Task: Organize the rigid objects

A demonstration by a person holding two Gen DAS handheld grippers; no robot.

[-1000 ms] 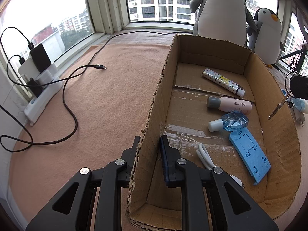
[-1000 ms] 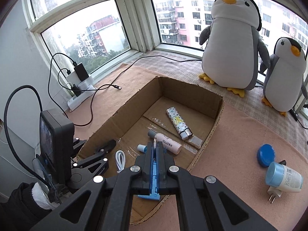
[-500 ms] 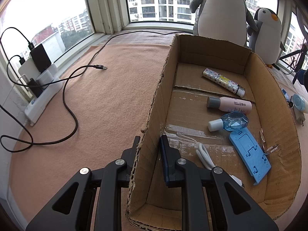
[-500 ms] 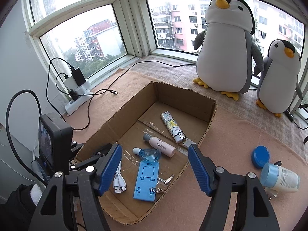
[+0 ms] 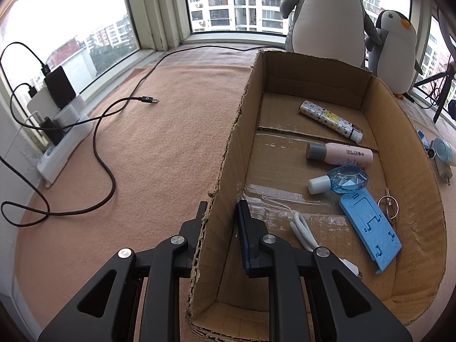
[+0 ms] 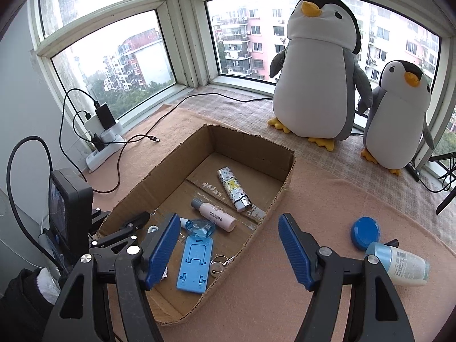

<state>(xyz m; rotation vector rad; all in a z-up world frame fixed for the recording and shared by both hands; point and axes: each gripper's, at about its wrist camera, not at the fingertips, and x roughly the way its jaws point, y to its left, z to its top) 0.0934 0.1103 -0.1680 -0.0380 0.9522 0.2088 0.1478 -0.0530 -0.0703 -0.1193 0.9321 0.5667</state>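
Box (image 6: 250, 148) of cardboard sits on the pink mat, holding 6 things: lighter (image 6: 233, 192), pink bottle (image 6: 218, 214), blue bottle (image 6: 199, 226), blue phone stand (image 6: 195, 265), key ring (image 6: 219, 263), white cable (image 5: 303, 230). Left gripper (image 5: 221, 213) is pinched on the box's left wall, 1 finger outside, 1 inside, steadying it. Right gripper (image 6: 229, 245) is spread wide and empty, hovering above the box's near right edge, with the key ring just below it.

Step in hand, as I judge it: between drops, about to fetch the next loose item. 2 things lie outside on the mat to the right: blue lid (image 6: 365, 232) and white jar (image 6: 399, 263), touching or nearly so; a plug (image 5: 443, 169) beside the jar shows in the left view. Next move calls for swinging the right gripper right and down, jaws straddling the jar or lid. Jar lies on its side and may roll.
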